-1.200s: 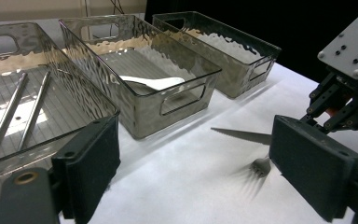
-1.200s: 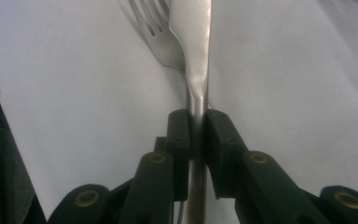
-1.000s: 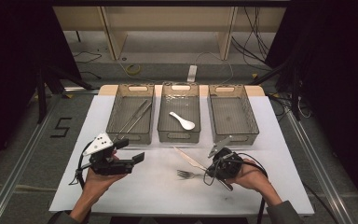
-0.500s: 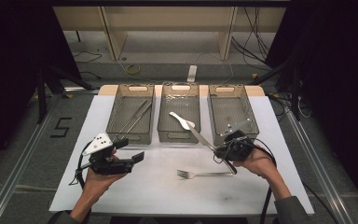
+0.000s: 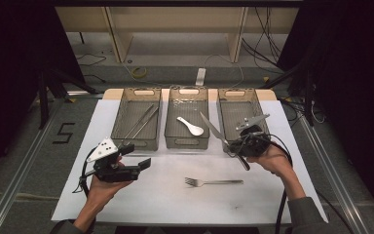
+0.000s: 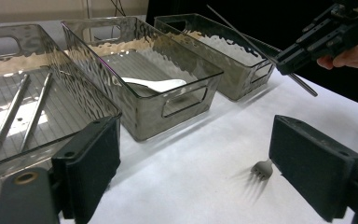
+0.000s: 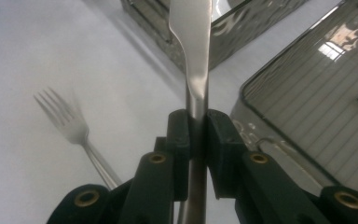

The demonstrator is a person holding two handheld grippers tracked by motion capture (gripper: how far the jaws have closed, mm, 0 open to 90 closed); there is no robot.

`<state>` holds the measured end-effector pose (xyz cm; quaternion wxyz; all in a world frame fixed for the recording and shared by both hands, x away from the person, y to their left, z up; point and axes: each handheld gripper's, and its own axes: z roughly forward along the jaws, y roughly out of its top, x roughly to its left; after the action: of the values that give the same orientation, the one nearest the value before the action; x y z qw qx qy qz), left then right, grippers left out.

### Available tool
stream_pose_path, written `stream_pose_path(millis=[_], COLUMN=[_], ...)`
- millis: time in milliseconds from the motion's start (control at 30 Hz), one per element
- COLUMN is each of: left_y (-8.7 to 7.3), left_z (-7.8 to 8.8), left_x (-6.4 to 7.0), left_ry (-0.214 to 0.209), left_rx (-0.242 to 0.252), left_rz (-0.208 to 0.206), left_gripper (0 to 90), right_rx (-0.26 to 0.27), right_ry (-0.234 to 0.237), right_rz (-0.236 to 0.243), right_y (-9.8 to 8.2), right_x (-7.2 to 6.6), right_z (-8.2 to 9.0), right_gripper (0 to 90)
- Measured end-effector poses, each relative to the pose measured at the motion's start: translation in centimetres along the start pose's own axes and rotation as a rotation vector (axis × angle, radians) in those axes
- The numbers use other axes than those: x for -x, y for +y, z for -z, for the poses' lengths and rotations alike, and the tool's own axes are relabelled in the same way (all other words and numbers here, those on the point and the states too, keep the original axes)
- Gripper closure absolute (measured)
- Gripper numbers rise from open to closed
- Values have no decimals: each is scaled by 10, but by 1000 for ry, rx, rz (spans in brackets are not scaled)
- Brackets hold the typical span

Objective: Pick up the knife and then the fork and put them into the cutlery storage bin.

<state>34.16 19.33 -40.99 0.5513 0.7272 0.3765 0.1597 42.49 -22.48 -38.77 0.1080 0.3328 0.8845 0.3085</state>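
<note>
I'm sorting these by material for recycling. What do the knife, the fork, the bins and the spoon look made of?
The knife in the right gripper looks like polished steel, bright and mirror-like. The fork on the table seems the same grey metal. The bins look like clear smoky plastic with rippled walls. The spoon is glossy white, plastic or ceramic; I can't tell which.

One readable sign: numeral "5" (image 5: 64,132), black, on grey floor (image 5: 24,161) at left of high view frame, just off left edge of white tabletop (image 5: 141,200). No labels, brands or lettering legible on trays, cutlery or tongs in any view.
</note>
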Motion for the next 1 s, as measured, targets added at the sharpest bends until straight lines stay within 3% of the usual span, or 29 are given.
stream_pose_path(millis=[133, 333, 767, 1000], left_y=[1, 1, 1, 1], left_z=[0, 1, -1, -1], left_x=[-2, -2, -2, -2], left_ry=[-9, 1, -3, 2], left_rx=[14, 25, 26, 21], left_rz=[25, 20, 31, 31], left_gripper=[155, 155, 155, 155], right_rx=[12, 24, 50, 41], right_ry=[-8, -25, -71, -100], right_rz=[5, -9, -81, -125], right_y=[4, 11, 41, 46], right_x=[5, 15, 43, 60], right_z=[3, 4, 8, 5], right_gripper=[807, 807, 807, 807])
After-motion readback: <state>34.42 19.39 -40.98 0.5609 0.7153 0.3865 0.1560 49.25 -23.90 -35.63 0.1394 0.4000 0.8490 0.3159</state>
